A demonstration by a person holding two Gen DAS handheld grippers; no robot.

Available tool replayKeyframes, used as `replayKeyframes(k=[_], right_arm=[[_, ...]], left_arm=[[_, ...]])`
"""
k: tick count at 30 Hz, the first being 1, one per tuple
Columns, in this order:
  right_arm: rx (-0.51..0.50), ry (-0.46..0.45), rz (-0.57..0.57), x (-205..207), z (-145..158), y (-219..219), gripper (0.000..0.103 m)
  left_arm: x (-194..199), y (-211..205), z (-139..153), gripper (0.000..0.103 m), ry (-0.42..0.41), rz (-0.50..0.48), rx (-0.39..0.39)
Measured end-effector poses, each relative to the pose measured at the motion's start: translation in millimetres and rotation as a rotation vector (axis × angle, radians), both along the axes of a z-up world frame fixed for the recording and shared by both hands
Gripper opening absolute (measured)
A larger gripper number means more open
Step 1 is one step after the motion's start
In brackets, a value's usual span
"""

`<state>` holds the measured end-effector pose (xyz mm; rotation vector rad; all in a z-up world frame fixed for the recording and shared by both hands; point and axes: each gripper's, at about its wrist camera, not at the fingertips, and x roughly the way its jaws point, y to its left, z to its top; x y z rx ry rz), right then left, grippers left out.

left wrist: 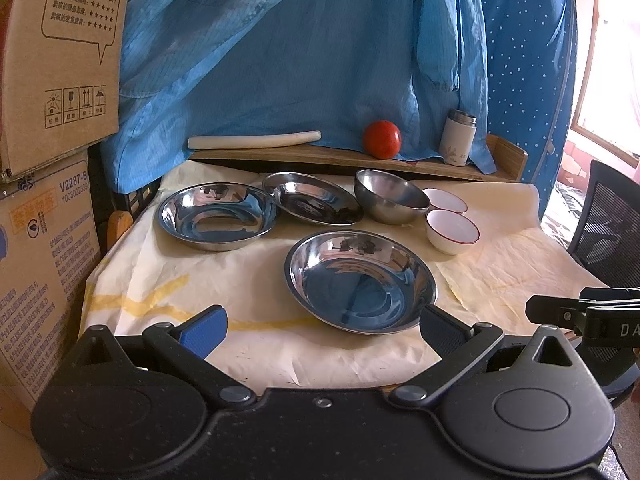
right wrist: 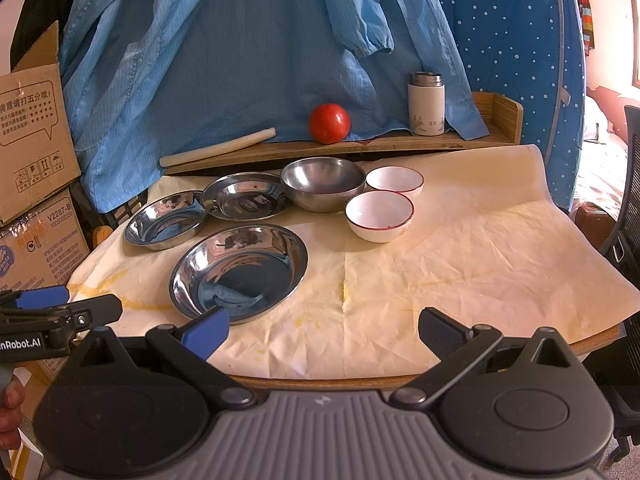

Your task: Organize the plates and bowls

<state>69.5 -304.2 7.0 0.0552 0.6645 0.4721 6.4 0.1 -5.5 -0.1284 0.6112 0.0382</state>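
Left gripper (left wrist: 324,330): we hold it at the near table edge, fingers spread wide and empty, with the nearest steel plate just ahead between them.
Right gripper (right wrist: 324,330): ours too, fingers spread wide, nothing between them, over bare cloth at the near edge.
Near steel plate (left wrist: 360,280): it sits alone on the cream cloth (right wrist: 460,248), closest to us, apart from the rest.
Middle row, left: a second steel plate (left wrist: 216,216), and a third (left wrist: 314,198) whose rim looks to overlap it, though we cannot tell if they touch.
Middle row, centre: the steel bowl (left wrist: 388,196), upright, just beside the third plate.
Middle row, right: two white bowls (right wrist: 380,216) with red rims, one behind the other, close together.
Far shelf: a pale roll (left wrist: 256,140), a red ball (left wrist: 382,139) and a white flask (left wrist: 458,138), none of them ours to sort.
Step in hand: we judge nothing is stacked yet; this is the approach to a first pick.
Next move: likely the near plate, which calls for a rim pinch on thin, slippery steel, then a level lift onto another plate.
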Motion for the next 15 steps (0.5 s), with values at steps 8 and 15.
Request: replayKeyframes(k=[8,15], right_arm=[[0.000,0.000,0.000,0.3,0.4,0.1,0.103],[0.000,0.000,0.000,0.7,-0.3,-0.9,0.103]], left_arm=[[0.0,-0.1,0.1,0.102,0.000,0.001,0.000],[-0.3,0.1,0.5,0.102,0.001,0.001,-0.001]])
